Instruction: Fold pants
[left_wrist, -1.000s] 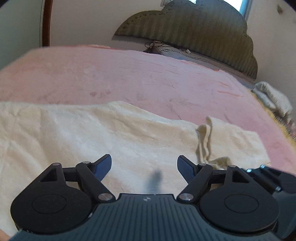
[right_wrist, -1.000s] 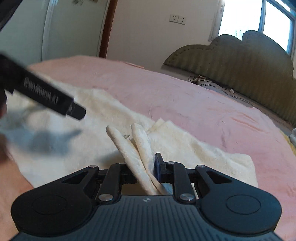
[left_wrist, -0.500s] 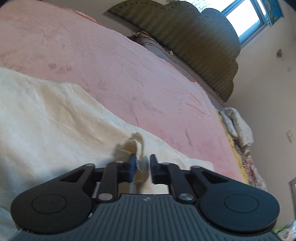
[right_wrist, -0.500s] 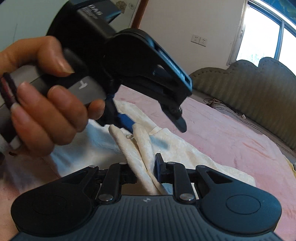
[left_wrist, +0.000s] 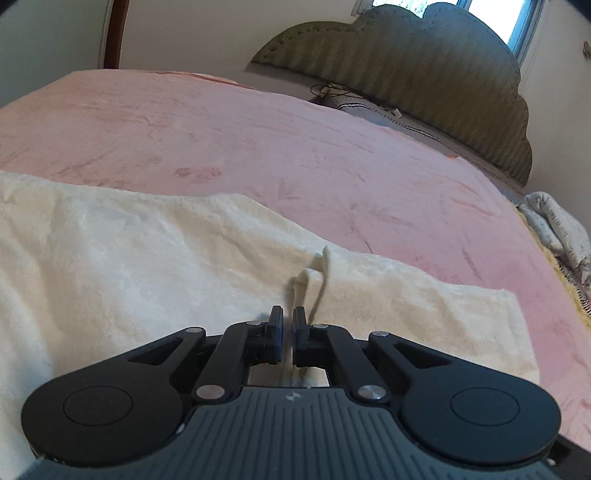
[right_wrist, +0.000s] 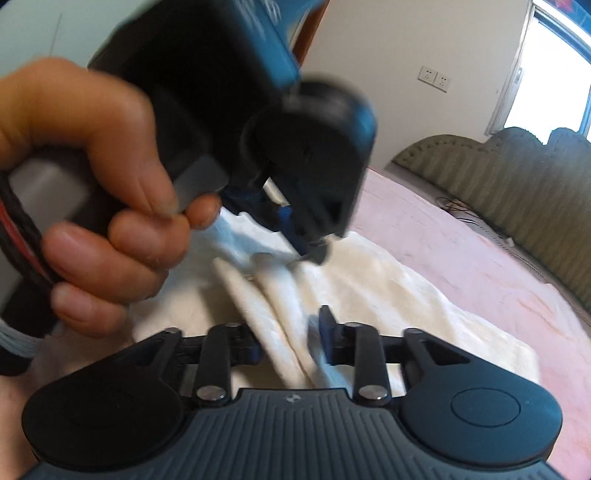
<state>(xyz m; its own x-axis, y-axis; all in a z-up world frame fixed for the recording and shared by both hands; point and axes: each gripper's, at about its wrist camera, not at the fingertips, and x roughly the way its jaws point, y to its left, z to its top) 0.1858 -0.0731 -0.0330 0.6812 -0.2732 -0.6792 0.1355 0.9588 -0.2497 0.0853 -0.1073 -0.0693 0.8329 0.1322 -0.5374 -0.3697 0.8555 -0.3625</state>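
Observation:
Cream pants lie spread on a pink bed cover. In the left wrist view my left gripper has its jaws nearly together, with no cloth visibly between the pads; a raised fold stands just beyond the tips. In the right wrist view my right gripper is shut on a bunched ridge of the pants. The left gripper, held by a hand, hovers over the same ridge, blurred.
A padded olive headboard stands at the far end of the bed. A folded pale cloth lies at the bed's right edge. A window and wall sockets are behind.
My left gripper went from open to shut and swung over to the raised fold beside the right gripper. The right gripper kept its hold on the ridge.

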